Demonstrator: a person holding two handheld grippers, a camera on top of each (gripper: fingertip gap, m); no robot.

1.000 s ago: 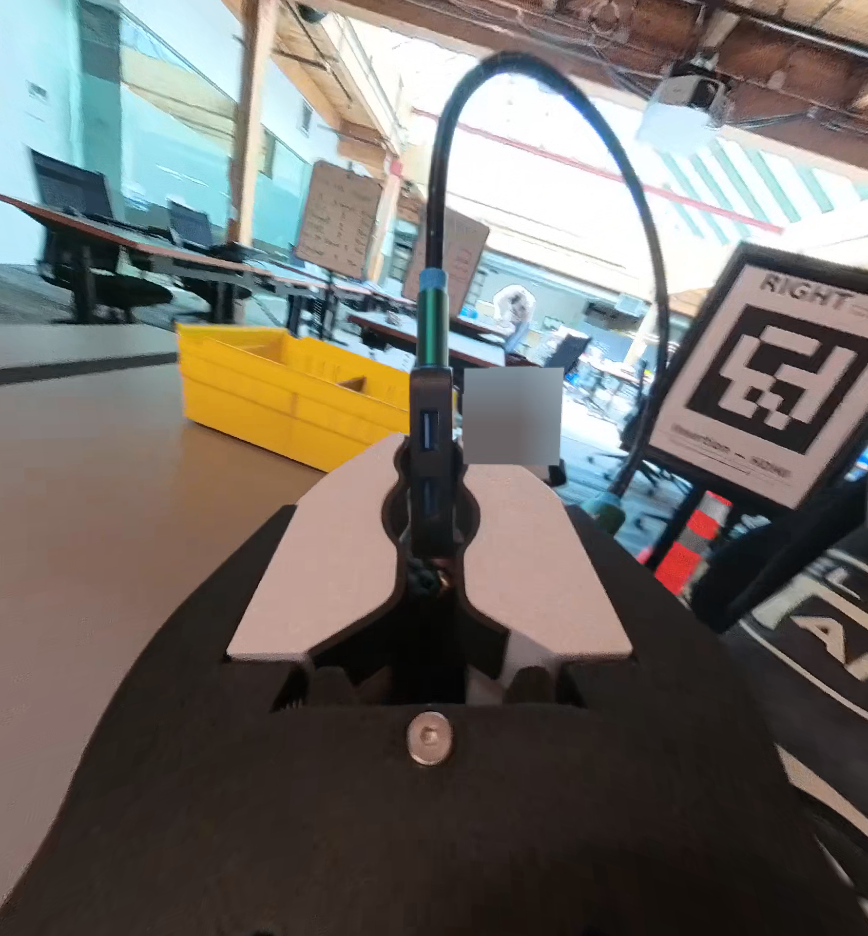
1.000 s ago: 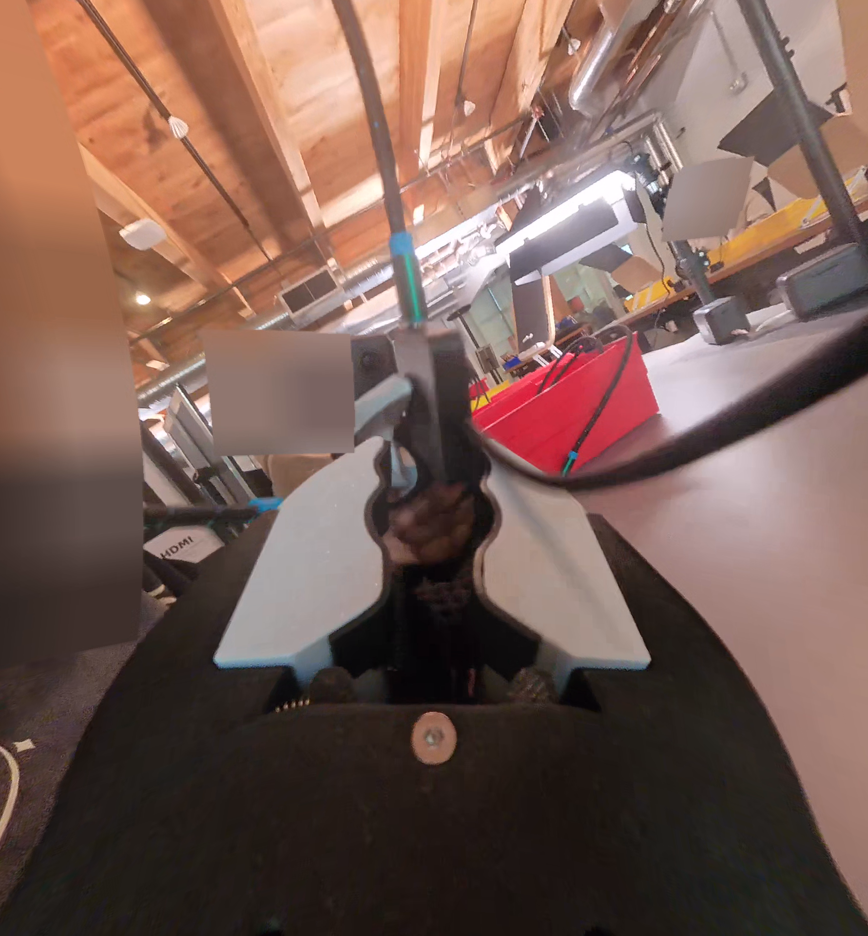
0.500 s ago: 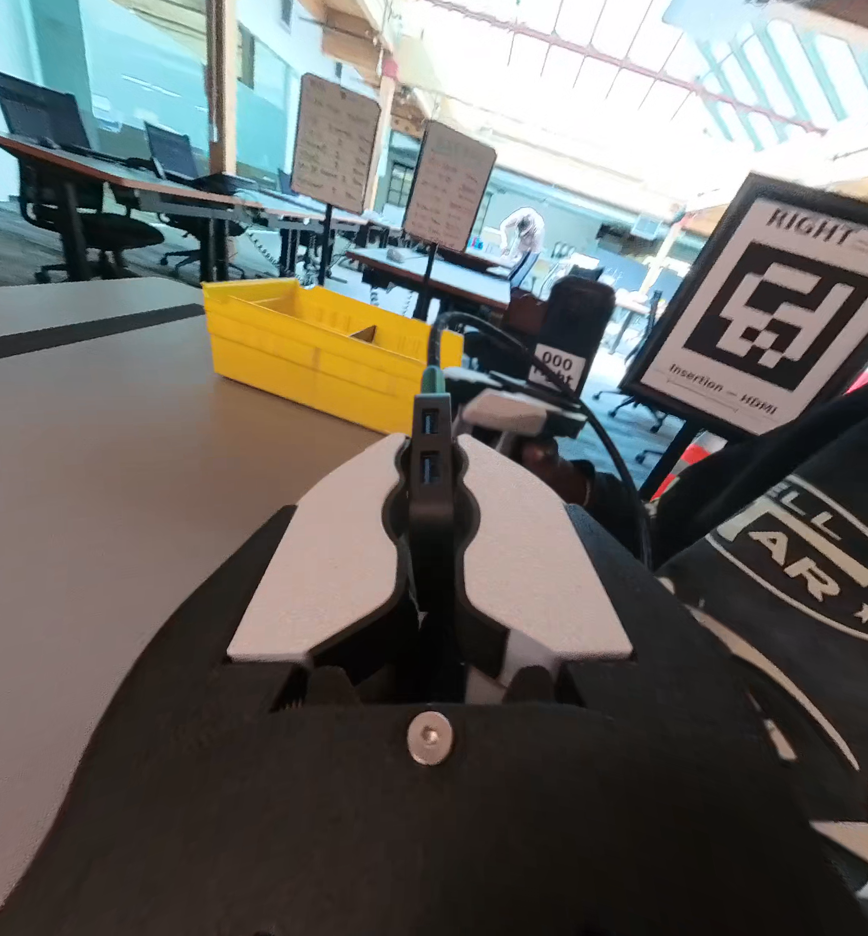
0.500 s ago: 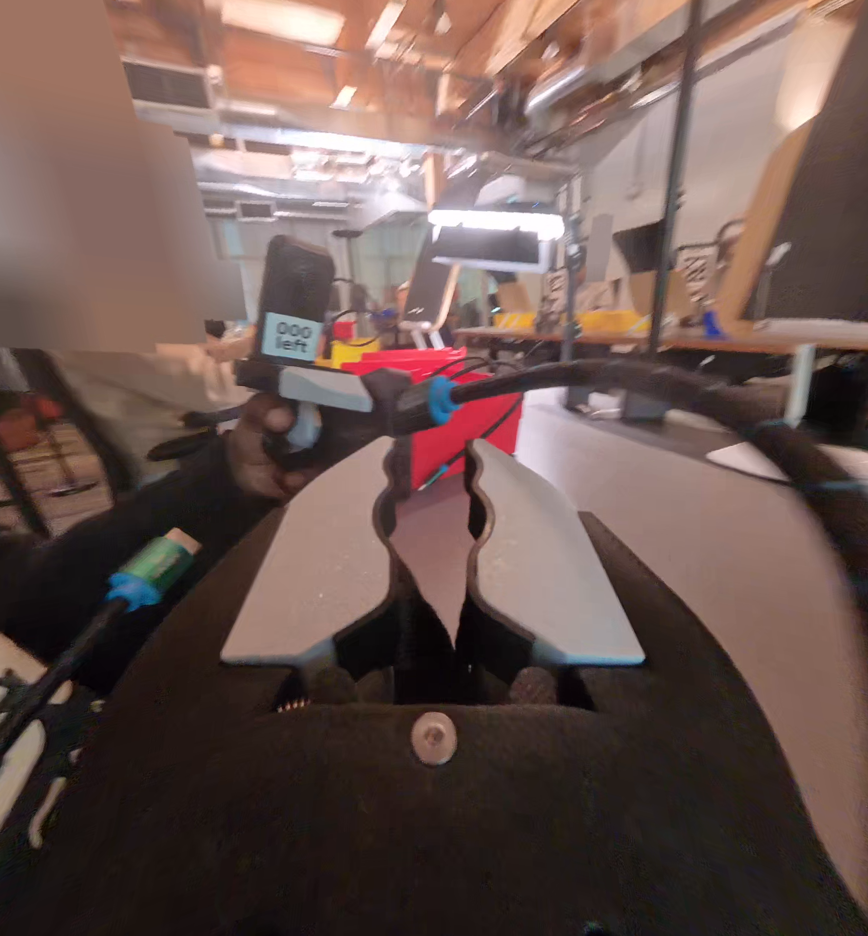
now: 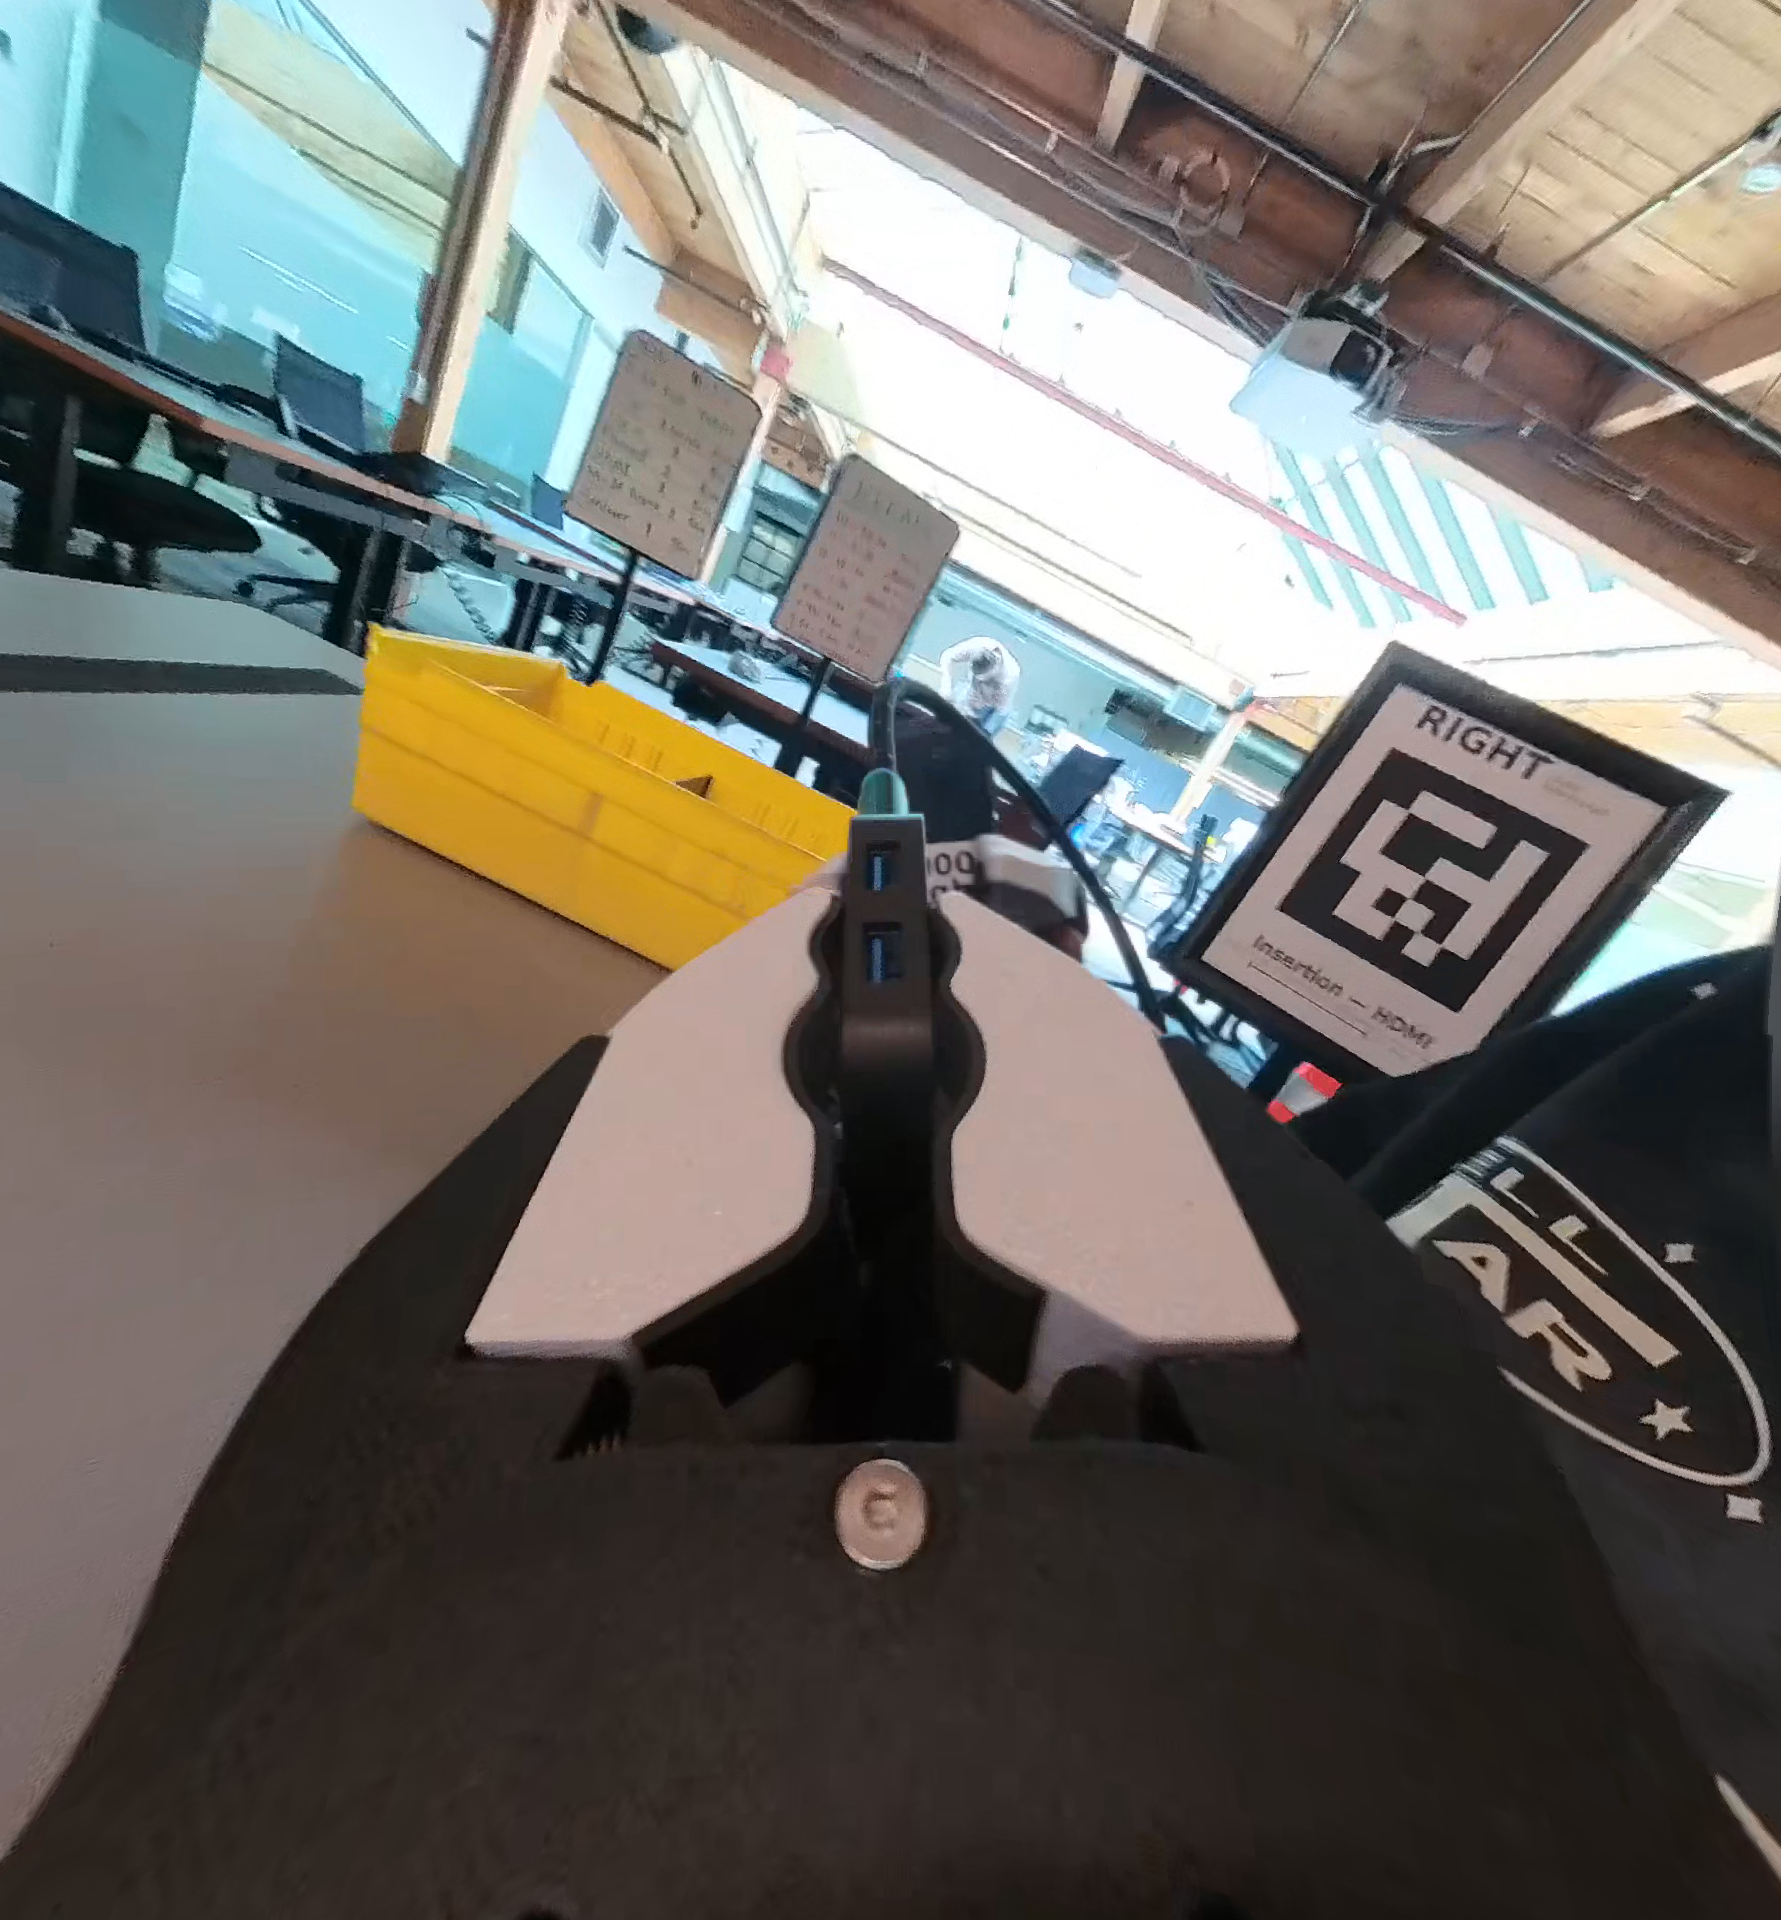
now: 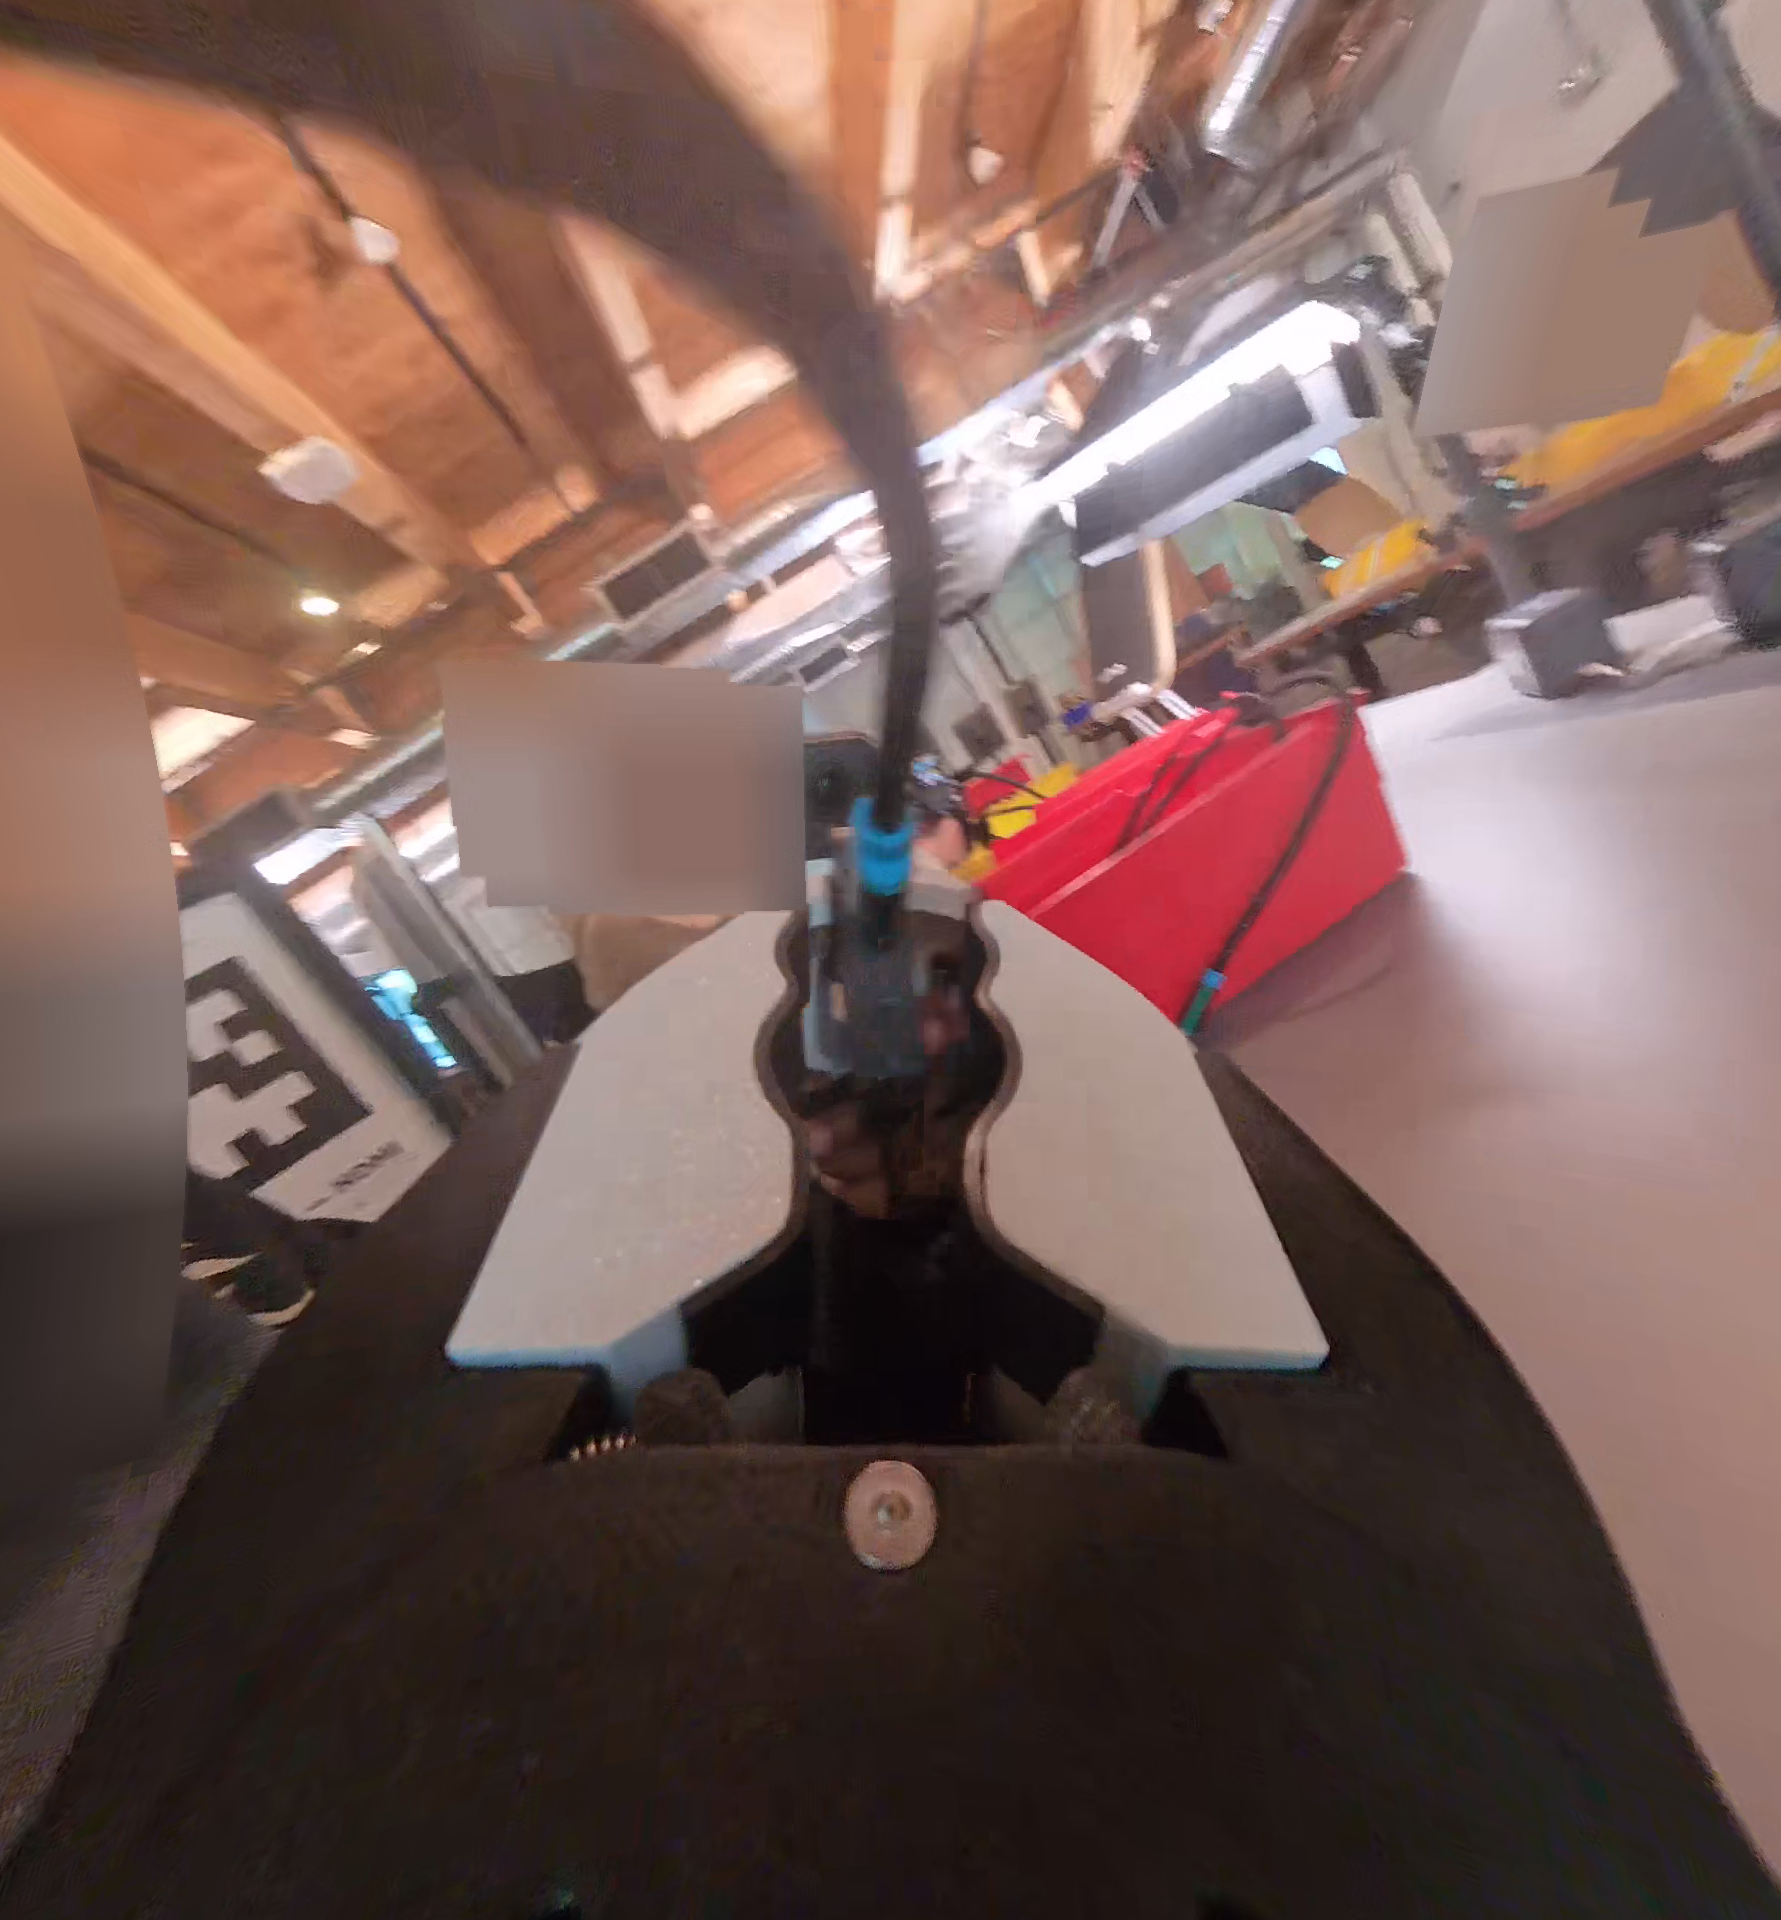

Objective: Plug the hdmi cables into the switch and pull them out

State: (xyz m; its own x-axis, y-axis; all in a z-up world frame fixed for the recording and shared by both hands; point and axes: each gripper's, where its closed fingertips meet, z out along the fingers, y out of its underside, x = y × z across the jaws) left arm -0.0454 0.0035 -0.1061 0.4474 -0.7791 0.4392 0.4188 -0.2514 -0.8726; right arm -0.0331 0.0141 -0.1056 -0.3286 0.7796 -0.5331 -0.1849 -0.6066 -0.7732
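Under timber beams, grey table (image 5: 138, 935) with yellow bin (image 5: 553, 821); left fingers (image 5: 699, 1122) clamping switch (image 5: 886, 935), right fingers (image 6: 1094, 1122) parted.

1 switch (image 5: 886, 997), 2 cables (image 5: 1062, 842) (image 6: 901, 665), 2 bins (yellow (image 5: 564, 800), red (image 6: 1208, 862)).

Matt grey fingers (image 5: 704, 1132), glossy yellow plastic bin (image 5: 564, 800), smooth matt table (image 5: 138, 987).
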